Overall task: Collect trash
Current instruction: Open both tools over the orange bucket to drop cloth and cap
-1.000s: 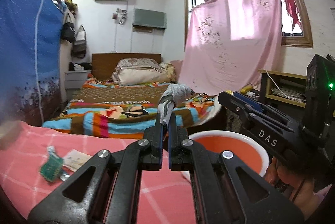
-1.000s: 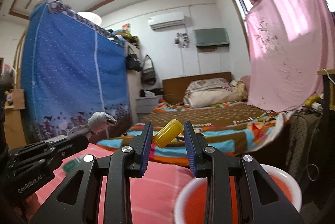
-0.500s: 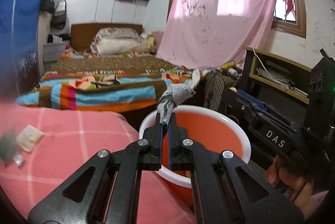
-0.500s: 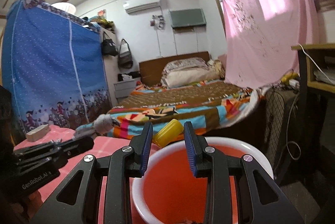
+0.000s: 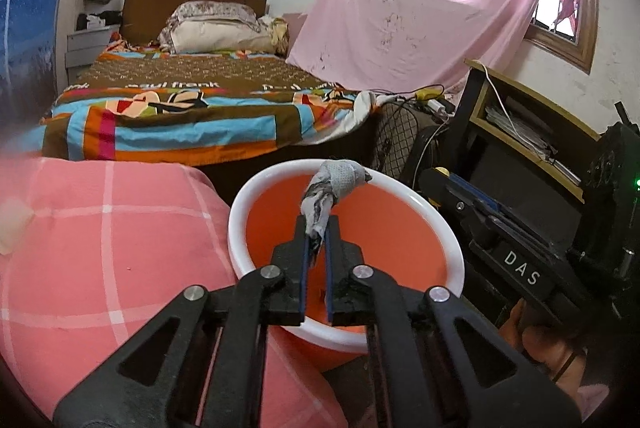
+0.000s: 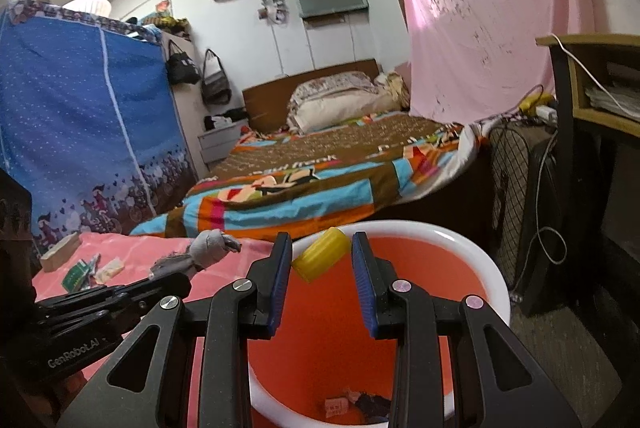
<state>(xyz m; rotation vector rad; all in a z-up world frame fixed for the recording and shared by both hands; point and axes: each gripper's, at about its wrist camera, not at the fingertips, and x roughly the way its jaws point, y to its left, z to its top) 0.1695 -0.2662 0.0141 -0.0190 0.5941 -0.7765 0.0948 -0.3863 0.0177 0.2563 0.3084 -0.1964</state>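
"DAS" is printed in white on the right claw; "GenRobot.AI" is printed on the left claw; "paul frank" is repeated across the bedspread.

Orange bin, pink checked cloth

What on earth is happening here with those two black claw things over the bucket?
A person is tidying up with a handheld gripper in each hand. The left gripper is clamped on a crumpled grey rag, held over the orange bucket with the white rim. The right gripper has a small yellow cap between its fingers above the same bucket, where a few scraps already lie at the bottom. More bits of litter remain on the pink checked cloth.
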